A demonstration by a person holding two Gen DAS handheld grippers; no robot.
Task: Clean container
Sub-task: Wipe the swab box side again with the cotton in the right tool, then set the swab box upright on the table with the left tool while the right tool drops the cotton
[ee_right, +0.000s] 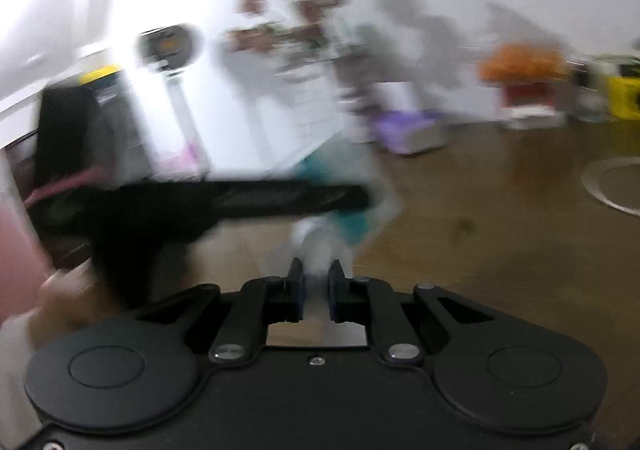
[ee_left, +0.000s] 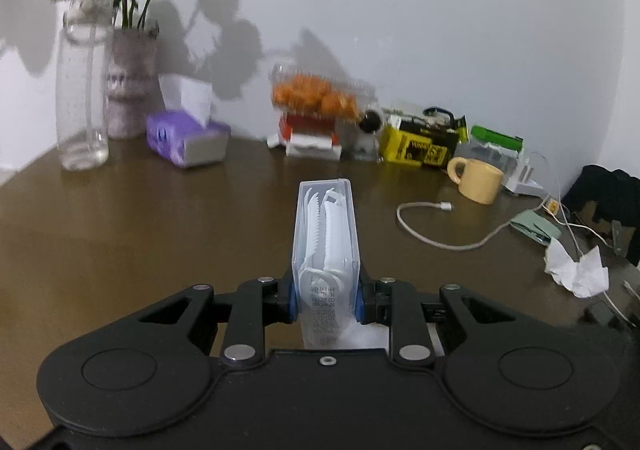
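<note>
Your landmark is the brown table (ee_left: 120, 234). Above its middle, your left gripper (ee_left: 326, 300) is clamped on the clear container (ee_left: 325, 238) of white floss picks, holding it lengthwise and pointing away from you. A crumpled white tissue (ee_left: 576, 270) lies at the table's right edge.

Your right gripper (ee_right: 316, 290) stands narrow around something pale, possibly a wipe; the right wrist view is too blurred to confirm. Whether the container's surface has been wiped cannot be judged: it looks the same soiled or clean. Treat progress as undetermined.
</note>
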